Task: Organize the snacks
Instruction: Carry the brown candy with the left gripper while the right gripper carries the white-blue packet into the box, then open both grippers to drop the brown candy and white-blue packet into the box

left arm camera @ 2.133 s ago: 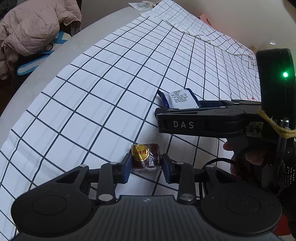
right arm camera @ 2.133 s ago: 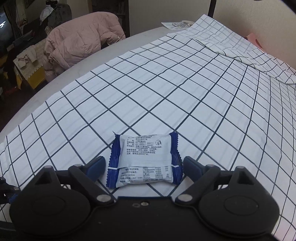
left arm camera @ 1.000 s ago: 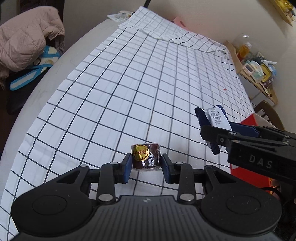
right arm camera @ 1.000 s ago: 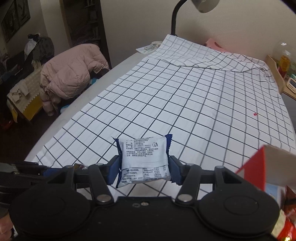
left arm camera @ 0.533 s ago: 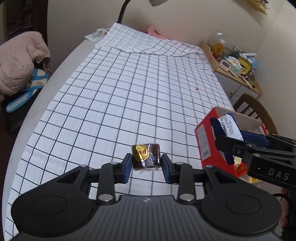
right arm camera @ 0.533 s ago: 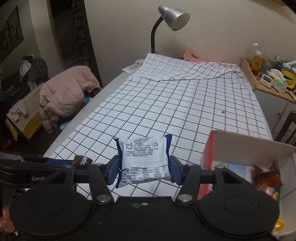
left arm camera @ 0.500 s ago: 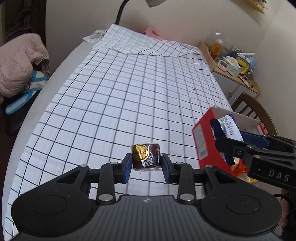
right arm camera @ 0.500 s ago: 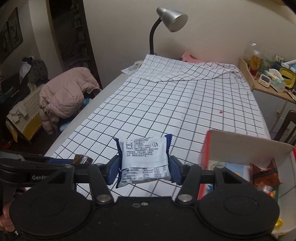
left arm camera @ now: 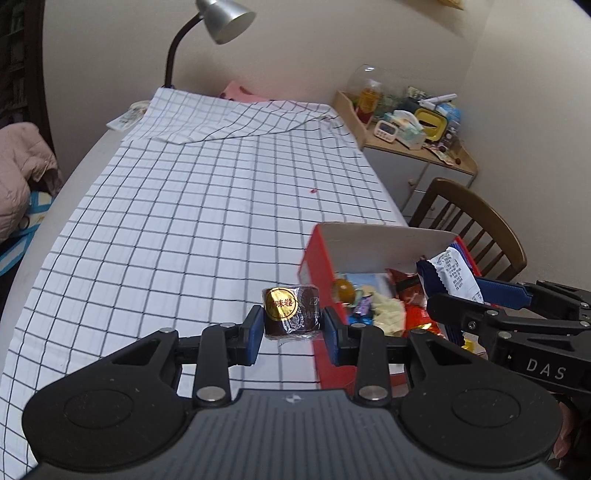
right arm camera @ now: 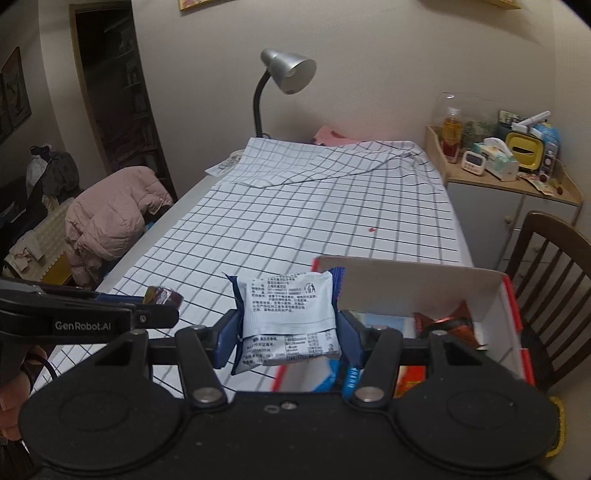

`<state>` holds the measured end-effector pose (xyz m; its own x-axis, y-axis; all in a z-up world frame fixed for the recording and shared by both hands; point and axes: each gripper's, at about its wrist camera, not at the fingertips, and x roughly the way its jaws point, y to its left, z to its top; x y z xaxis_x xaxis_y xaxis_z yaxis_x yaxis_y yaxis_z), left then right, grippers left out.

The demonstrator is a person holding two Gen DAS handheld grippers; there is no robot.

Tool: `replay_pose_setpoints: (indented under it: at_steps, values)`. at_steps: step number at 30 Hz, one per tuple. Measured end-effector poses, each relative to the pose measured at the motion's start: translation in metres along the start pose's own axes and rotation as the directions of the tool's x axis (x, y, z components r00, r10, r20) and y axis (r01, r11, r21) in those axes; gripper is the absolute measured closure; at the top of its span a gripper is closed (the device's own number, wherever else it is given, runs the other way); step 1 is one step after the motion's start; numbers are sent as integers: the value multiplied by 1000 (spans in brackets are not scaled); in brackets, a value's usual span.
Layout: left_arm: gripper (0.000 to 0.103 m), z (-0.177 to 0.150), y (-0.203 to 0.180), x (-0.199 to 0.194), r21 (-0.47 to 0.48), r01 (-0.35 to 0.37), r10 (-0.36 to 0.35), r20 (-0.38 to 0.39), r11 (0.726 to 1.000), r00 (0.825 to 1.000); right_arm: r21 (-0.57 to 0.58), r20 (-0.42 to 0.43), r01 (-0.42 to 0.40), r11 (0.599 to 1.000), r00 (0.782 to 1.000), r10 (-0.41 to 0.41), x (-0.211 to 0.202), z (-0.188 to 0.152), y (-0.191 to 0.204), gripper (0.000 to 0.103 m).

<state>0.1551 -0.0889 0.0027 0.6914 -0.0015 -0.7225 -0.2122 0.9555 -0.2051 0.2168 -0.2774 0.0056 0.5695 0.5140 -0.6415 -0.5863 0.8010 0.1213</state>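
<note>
Left wrist view has most of the checked tablecloth (left arm camera: 177, 229) sitting bare, a long open stretch running back to the folded end under the desk lamp (left arm camera: 218, 18). The table's left edge curves off toward a pink jacket (left arm camera: 18, 177), and a wooden chair (left arm camera: 476, 218) stands off the right edge, so that side is tighter.

The red snack box (left arm camera: 321, 266) sits at the near right corner of the table with its white flap up. Inside there's a jumble of wrappers: something orange, something pale yellow, red and gold foil, hard to tell more than that.

The left gripper (left arm camera: 291, 325) is clenched on a small brown roll cake (left arm camera: 291, 308) with a gold sticker, held up off the cloth just beside the box's left wall. The right gripper (right arm camera: 288, 332) is clamped on a blue-and-white snack packet (right arm camera: 288, 314), pads pressing both sides, held in the air over the box's near left edge. Both grippers are angled downward and sit side by side, the right one reaching in above the box opening.
</note>
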Motion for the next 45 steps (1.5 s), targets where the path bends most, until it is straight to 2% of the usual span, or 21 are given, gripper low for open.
replay_pose_setpoints:
  at_steps: [6, 11, 16, 22, 31, 45]
  values:
    - [70, 5, -46, 17, 41, 39, -38, -17, 998, 999, 30, 2, 38, 999, 999, -38, -10, -11, -45, 47]
    - [70, 6, -78, 42, 75, 45, -41, -51, 996, 998, 57, -12, 84, 995, 996, -84, -9, -22, -81, 47]
    - [70, 6, -98, 72, 114, 43, -34, -78, 993, 996, 74, -47, 127, 989, 991, -124, 2, -34, -110, 47]
    - [70, 3, -108, 112, 125, 31, -13, -146, 992, 989, 90, -95, 165, 982, 983, -156, 27, -43, -133, 47]
    - [70, -4, -117, 154, 130, 22, 7, -220, 991, 975, 75, -154, 181, 981, 974, -167, 66, -55, -148, 47]
    - [70, -16, -121, 191, 150, 17, 29, -299, 989, 954, 59, -195, 162, 985, 970, -147, 88, -63, -149, 43]
